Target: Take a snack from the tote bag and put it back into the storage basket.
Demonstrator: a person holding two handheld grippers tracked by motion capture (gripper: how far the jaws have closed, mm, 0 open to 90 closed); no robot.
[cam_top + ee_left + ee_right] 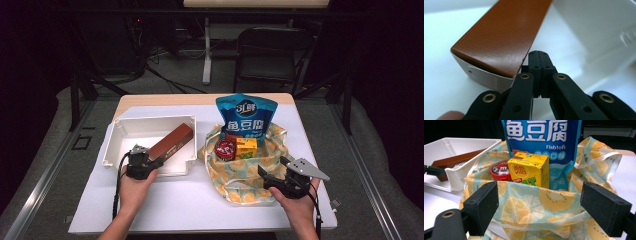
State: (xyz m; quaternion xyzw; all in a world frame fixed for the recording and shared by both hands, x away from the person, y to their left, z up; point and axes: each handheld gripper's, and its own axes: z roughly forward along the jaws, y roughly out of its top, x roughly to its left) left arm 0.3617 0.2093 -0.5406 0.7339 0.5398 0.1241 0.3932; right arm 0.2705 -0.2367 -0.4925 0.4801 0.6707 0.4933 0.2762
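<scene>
— Leaning on the bin's (pixel 116 142) right rim, the brown box (pixel 171 142) sloped down to the near wall, beside the left gripper (pixel 151 163), whose jaws were pressed together on nothing.

— And the right gripper (pixel 272 176)?

— Jaws wide apart at the near edge of the bag (pixel 250 187). Bare desk (pixel 175 202) lay between the hands.

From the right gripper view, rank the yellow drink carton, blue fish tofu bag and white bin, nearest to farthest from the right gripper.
1. yellow drink carton, centre, inside the fruit-print bag.
2. blue fish tofu bag, directly behind the carton.
3. white bin, far left.
</scene>
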